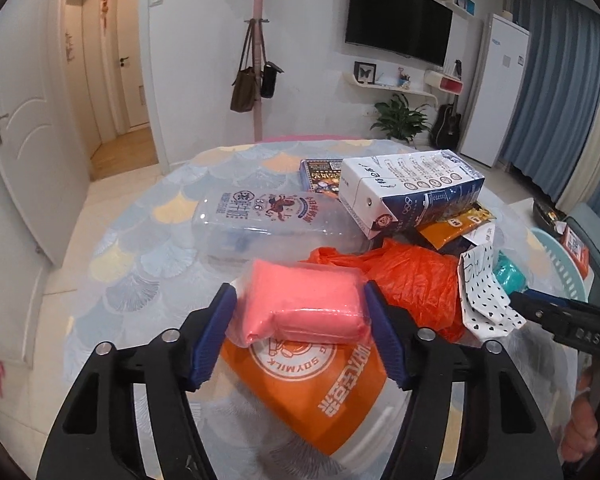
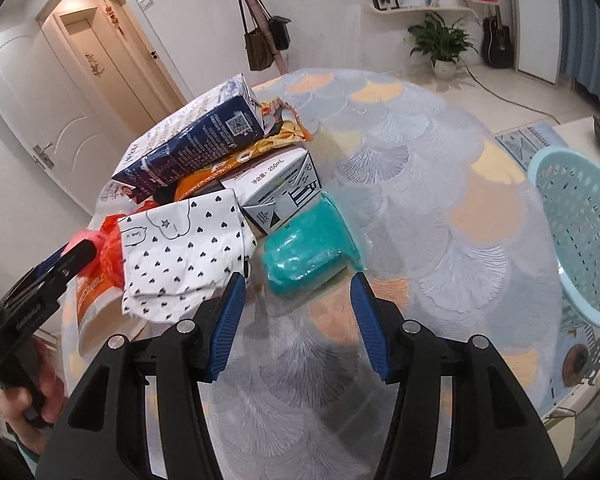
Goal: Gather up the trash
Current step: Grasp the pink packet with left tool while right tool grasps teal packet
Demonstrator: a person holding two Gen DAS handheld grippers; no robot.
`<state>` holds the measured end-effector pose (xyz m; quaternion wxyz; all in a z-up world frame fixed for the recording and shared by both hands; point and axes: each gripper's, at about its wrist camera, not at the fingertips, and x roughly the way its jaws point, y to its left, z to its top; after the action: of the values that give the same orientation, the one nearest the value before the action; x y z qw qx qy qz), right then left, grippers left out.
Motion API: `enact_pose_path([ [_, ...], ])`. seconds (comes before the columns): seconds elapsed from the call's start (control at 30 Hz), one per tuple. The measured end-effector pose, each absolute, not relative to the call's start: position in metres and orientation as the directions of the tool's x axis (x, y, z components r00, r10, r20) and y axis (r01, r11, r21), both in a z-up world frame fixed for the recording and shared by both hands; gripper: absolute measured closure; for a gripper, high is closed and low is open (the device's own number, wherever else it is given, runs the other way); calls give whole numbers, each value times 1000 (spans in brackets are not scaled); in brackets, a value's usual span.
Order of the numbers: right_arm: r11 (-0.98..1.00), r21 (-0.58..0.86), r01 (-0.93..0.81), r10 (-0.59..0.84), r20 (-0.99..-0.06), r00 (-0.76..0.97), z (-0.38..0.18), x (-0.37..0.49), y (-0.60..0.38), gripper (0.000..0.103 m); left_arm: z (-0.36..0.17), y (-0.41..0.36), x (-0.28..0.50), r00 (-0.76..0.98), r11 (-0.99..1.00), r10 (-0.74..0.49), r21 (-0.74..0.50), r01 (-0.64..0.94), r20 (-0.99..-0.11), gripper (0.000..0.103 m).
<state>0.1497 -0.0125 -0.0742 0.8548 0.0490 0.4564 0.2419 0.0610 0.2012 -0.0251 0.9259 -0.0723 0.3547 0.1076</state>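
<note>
Left wrist view shows my left gripper (image 1: 300, 312) closed on the pink packet (image 1: 302, 306) above the orange soy-milk bag (image 1: 312, 392) — pickup underway; my right gripper (image 2: 298, 292) gapes empty beside the teal cup (image 2: 308, 256) — next, carry to the basket (image 2: 580, 240).

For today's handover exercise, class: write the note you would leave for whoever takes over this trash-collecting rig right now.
Left tool: shut on the pink packet, above the orange soy milk cup.
Right tool: open, empty, fingers either side of the teal cup, not gripping.
Basket: beside the table, nothing visible in it.
Left: the pile, including milk carton, clear bottle, orange bag, heart-print paper.
</note>
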Motion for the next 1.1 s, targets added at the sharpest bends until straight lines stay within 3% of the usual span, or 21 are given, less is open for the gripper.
enact_pose_path([
  [0.27, 904, 304, -302, 419, -772, 478, -75, 166, -4, 52, -24, 205, 48, 754, 968, 120, -91, -232, -646, 47],
  [0.47, 930, 205, -305, 345, -773, 533, -75, 162, 9, 52, -18, 206, 34, 795, 970, 81, -136, -202, -602, 47],
  [0.5, 934, 183, -306, 330, -771, 544, -75, 162, 10, 61, -17, 205, 34, 798, 970, 80, -137, -200, -597, 47],
  [0.53, 936, 160, -312, 316, -772, 551, -75, 160, 12, 75, -15, 204, 32, 804, 971, 77, -140, -196, -590, 47],
  [0.63, 939, 130, -318, 298, -770, 564, -76, 158, 10, 95, -9, 198, 30, 817, 973, 67, -146, -181, -572, 47],
  [0.83, 934, 177, -309, 329, -760, 560, -73, 151, -14, 95, 2, 181, 27, 835, 980, 50, -136, -148, -548, 47],
  [0.9, 928, 213, -305, 353, -762, 543, -71, 152, -22, 91, 3, 178, 27, 839, 981, 44, -137, -140, -542, 47],
  [0.97, 924, 237, -300, 369, -759, 537, -68, 154, -27, 78, 4, 175, 26, 842, 981, 38, -140, -134, -539, 47],
  [1.0, 924, 245, -293, 371, -756, 538, -67, 155, -28, 60, 4, 174, 26, 842, 981, 35, -141, -131, -539, 47],
  [1.07, 920, 283, -272, 389, -743, 544, -63, 158, -34, 39, 4, 172, 25, 840, 982, 32, -139, -127, -541, 47],
  [1.1, 920, 290, -264, 391, -742, 544, -61, 159, -35, 39, 4, 172, 23, 840, 982, 32, -138, -127, -541, 47],
])
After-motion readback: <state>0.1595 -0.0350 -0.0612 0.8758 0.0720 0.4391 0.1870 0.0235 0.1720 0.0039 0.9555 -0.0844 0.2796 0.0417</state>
